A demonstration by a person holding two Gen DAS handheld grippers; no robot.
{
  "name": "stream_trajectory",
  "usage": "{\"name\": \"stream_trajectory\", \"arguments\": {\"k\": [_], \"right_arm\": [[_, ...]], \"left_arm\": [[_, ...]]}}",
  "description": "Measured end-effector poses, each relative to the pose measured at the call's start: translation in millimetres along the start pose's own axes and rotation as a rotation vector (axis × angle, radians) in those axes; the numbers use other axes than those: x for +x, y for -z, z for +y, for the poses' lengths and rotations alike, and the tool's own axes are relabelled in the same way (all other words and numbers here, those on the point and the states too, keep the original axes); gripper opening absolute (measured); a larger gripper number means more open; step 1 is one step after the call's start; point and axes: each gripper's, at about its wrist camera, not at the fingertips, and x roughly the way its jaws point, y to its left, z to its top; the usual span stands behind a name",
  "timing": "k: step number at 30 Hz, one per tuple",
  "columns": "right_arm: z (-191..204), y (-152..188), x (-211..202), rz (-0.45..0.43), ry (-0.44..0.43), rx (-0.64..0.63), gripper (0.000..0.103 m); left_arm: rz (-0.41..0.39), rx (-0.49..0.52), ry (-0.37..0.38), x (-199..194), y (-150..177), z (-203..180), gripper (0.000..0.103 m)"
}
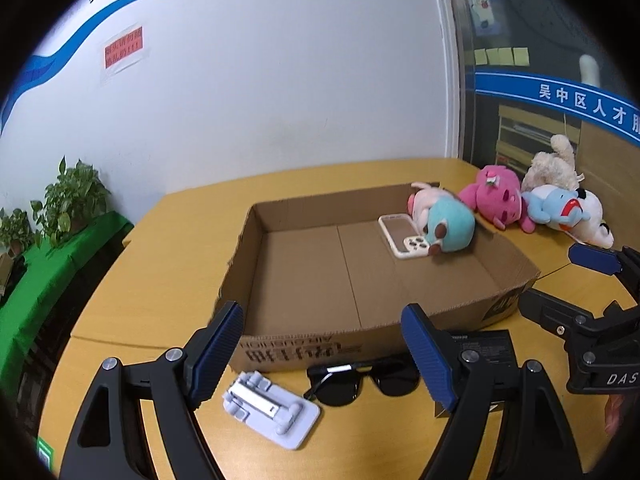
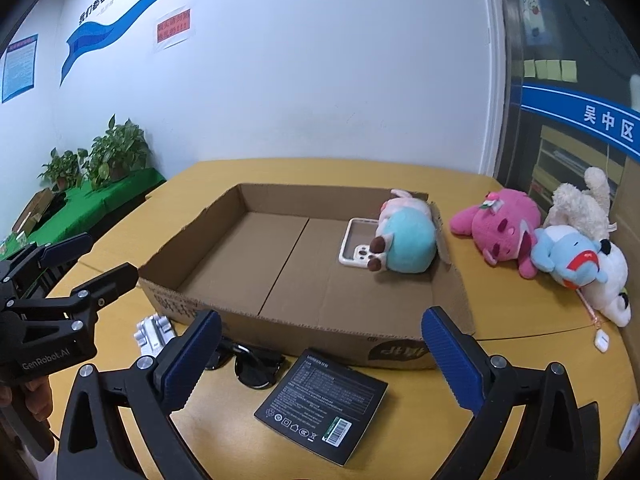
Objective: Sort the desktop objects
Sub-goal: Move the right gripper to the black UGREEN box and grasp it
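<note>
A shallow cardboard box (image 1: pixel 320 344) (image 2: pixel 192 256) lies on the yellow table. Inside at its far right are a phone case (image 1: pixel 402 236) (image 2: pixel 358 246) and a teal plush (image 1: pixel 448 226) (image 2: pixel 408 244). In front of the box lie a white phone stand (image 1: pixel 272 408) (image 2: pixel 154 332), black sunglasses (image 1: pixel 360 382) (image 2: pixel 248 366) and a flat black box (image 2: pixel 322 404) (image 1: pixel 486 348). My left gripper (image 1: pixel 324 360) (image 2: pixel 94 258) is open and empty above the stand and sunglasses. My right gripper (image 2: pixel 324 364) (image 1: pixel 560 280) is open and empty above the black box.
A pink plush (image 2: pixel 500 232) (image 1: pixel 498 198), a blue plush (image 2: pixel 568 256) (image 1: pixel 556 208) and cream and white plushes (image 2: pixel 580 208) lie right of the box. A small white tag (image 2: pixel 601 340) lies near the table's right edge. Potted plants (image 2: pixel 112 152) stand on a green shelf at left.
</note>
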Motion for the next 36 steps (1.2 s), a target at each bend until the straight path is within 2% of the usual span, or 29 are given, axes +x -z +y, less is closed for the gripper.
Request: {"name": "stream_trajectory", "arguments": {"k": [5, 11, 14, 16, 18, 21, 24, 31, 36], "right_arm": [[-2.0, 16.6, 12.1, 0.042, -0.026, -0.006, 0.102], [-6.0, 45.2, 30.0, 0.123, -0.073, -0.03, 0.102], [-10.6, 62.1, 38.3, 0.171, -0.122, -0.036, 0.102], [-13.0, 72.8, 42.9, 0.204, -0.138, -0.049, 0.102], [-15.1, 83.6, 46.2, 0.231, -0.144, -0.059, 0.102], [-21.6, 96.7, 50.9, 0.265, -0.152, -0.069, 0.102], [-27.5, 106.9, 56.6, 0.289, -0.165, -0.07, 0.102], [-37.1, 118.1, 69.6, 0.298, -0.221, -0.07, 0.102], [-35.2, 121.5, 77.2, 0.303, -0.277, -0.077, 0.101]], "left_arm": [[0.047, -0.039, 0.011, 12.4, 11.2, 1.1, 0.081], [0.133, -0.024, 0.05, 36.4, 25.3, -8.4, 0.081], [0.192, -0.036, 0.138, 51.3, 32.8, -14.9, 0.081], [0.24, -0.052, 0.228, 61.8, 39.3, -21.6, 0.081], [0.268, -0.065, 0.315, 70.7, 44.5, -28.3, 0.081], [0.324, -0.068, 0.39, 85.3, 48.9, -41.4, 0.081], [0.364, -0.067, 0.497, 101.0, 55.0, -58.8, 0.08], [0.484, -0.103, 0.599, 134.6, 66.5, -81.0, 0.079], [0.534, -0.131, 0.692, 136.2, 78.2, -88.0, 0.079]]}}
